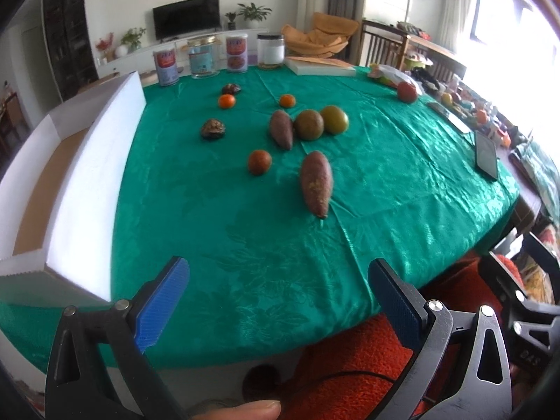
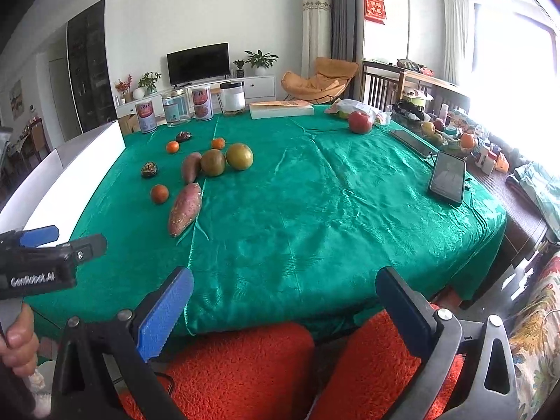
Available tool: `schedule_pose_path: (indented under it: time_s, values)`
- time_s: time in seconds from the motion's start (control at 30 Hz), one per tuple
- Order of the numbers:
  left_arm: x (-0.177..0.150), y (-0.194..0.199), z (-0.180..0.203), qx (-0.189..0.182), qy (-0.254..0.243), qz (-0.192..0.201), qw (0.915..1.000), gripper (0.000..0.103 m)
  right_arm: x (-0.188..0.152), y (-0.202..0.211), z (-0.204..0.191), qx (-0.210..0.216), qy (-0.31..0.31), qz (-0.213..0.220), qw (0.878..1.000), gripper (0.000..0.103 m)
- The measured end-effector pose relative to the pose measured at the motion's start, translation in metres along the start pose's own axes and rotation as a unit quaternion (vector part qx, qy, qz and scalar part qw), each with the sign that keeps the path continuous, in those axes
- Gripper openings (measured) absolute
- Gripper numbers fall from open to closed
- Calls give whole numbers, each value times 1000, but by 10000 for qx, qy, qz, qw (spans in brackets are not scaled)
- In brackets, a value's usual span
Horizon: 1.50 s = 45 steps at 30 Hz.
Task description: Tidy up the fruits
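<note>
Both grippers hang at the near edge of a table draped in green cloth [image 2: 315, 210], above orange-red trousers. The left gripper [image 1: 278, 301] has its blue-padded jaws spread wide and holds nothing; the right gripper [image 2: 284, 306] is likewise wide open and empty. Ahead of the right gripper the cloth lies bare across a broad stretch, up to a phone [image 2: 448, 182] lying far ahead on its right and a red apple [image 2: 360, 121] beyond. The fruit sits ahead and to its left: the nearest sweet potato [image 2: 184, 208], a small orange [image 2: 159, 193] beside it, then a second sweet potato [image 2: 191, 167] touching two greenish round fruits [image 2: 225, 160], with more small oranges and two dark fruits further off. To the left gripper's left, close by, stands a white-walled open box [image 1: 87, 182], its long wall running away along the cloth edge. Tins and jars [image 1: 218, 56] line the far edge.
</note>
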State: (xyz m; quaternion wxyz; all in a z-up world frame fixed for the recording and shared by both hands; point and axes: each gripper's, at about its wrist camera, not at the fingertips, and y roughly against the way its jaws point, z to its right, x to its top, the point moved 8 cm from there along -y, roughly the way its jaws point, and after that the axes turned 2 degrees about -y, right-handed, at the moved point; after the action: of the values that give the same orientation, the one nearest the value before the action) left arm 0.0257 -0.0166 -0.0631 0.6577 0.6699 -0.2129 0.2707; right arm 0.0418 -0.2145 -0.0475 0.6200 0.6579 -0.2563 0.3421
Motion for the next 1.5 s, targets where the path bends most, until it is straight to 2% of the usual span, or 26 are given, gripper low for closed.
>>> schedule_pose_path:
  time_s: [0.13, 0.23, 0.33, 0.5, 0.73, 0.93, 1.2, 1.5]
  values:
    - [-16, 8, 25, -39, -521, 8, 9986, 102, 4, -7, 0, -183, -21, 39, 9998, 103]
    - [-14, 12, 31, -108, -668, 117, 9976, 102, 6, -12, -9, -189, 23, 0, 9998, 103]
    - [-10, 16, 24, -179, -570, 230, 9979, 102, 8, -15, -22, -150, 169, -24, 9997, 103]
    - [-11, 4, 4, -285, -222, 52, 9993, 102, 14, -19, -38, -121, 333, 7, 9994, 103]
    - [-13, -11, -24, -120, 170, -123, 9997, 102, 21, -9, -40, -134, 346, 263, 9990, 103]
    - [-23, -23, -17, -76, 46, -410, 9991, 102, 10, -12, -30, -98, 282, 177, 9994, 103]
    - [-18, -20, 0, 16, -188, -360, 9992, 102, 5, -11, -17, 29, 103, 226, 9997, 103]
    - [-17, -23, 10, 28, -209, -397, 9990, 102, 6, -15, 0, 66, -193, 17, 9998, 103]
